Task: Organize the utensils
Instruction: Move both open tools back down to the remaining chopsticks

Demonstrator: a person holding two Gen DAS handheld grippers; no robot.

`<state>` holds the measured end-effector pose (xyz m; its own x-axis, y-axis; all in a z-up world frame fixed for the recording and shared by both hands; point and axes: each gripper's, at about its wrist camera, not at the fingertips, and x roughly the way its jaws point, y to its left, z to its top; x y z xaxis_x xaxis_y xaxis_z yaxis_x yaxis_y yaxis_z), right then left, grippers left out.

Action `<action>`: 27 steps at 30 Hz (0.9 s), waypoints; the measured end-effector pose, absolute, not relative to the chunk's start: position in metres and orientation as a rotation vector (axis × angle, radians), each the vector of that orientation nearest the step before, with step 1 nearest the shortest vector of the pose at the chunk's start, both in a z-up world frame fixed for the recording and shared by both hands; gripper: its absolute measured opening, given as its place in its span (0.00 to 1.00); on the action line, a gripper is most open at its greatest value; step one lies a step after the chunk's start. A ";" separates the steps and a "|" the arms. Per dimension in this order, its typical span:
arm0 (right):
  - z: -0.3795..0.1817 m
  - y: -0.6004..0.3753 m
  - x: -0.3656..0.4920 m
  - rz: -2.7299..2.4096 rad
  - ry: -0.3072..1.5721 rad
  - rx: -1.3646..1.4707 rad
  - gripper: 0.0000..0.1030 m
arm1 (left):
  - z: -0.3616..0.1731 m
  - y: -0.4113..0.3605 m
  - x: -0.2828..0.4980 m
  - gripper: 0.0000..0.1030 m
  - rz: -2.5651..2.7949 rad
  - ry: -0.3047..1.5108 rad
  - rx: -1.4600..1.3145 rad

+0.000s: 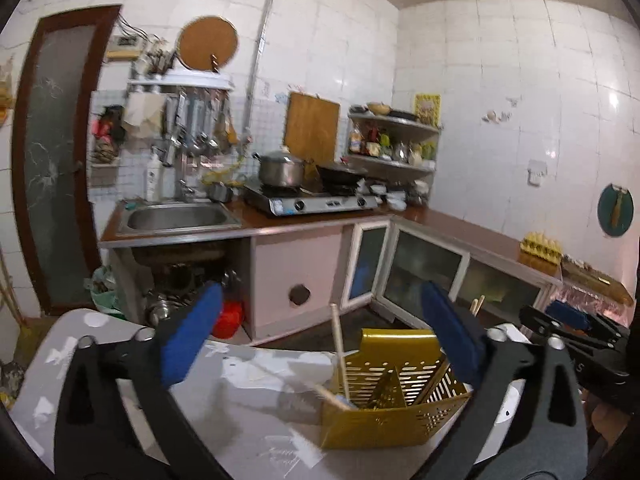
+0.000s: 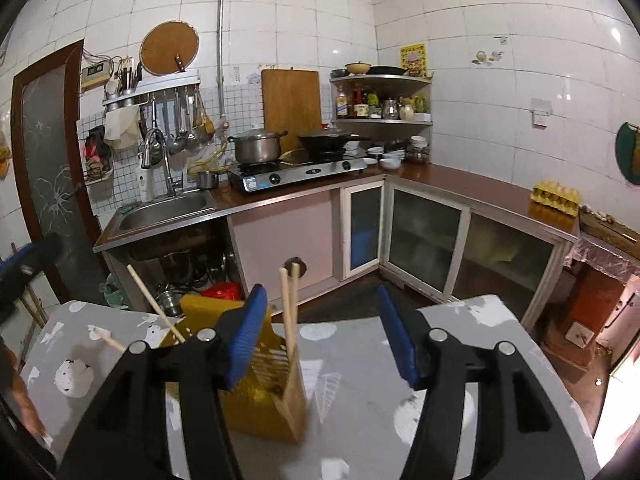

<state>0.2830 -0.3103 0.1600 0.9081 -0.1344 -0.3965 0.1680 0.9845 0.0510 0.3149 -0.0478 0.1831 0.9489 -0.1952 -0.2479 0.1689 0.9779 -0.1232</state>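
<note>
A gold perforated utensil holder [image 1: 396, 392] [image 2: 260, 400] stands on the grey patterned table [image 1: 240, 400] [image 2: 360, 380]. Wooden chopsticks stick up out of it: one [image 1: 340, 352] in the left wrist view, a pair [image 2: 290, 312] and a slanted one [image 2: 156, 304] in the right wrist view. My left gripper [image 1: 320, 336] is open wide, with the holder just beyond its blue pads and nothing between them. My right gripper [image 2: 322, 336] is open too and empty, the holder behind its left pad. Each gripper also shows at the other view's edge: the right [image 1: 560, 316], the left [image 2: 32, 256].
Beyond the table runs an L-shaped kitchen counter with a sink [image 2: 168, 208], a gas stove [image 2: 296, 172] with a pot and a wok, and an egg carton [image 2: 556, 196]. Cabinets stand below, and pots sit under the sink. A door [image 2: 48, 168] is at the left.
</note>
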 end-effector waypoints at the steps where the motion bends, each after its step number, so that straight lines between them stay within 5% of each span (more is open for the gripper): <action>1: 0.159 -0.311 0.275 -0.162 0.408 0.082 0.61 | 0.187 -0.043 0.305 0.95 -0.167 0.250 -0.093; 11: 0.103 -0.306 0.228 -0.205 0.556 0.096 0.63 | 0.163 -0.018 0.258 0.95 -0.100 0.360 -0.035; 27: -0.021 -0.283 0.215 -0.268 0.842 0.157 0.63 | 0.014 -0.030 0.269 0.95 -0.052 0.732 0.001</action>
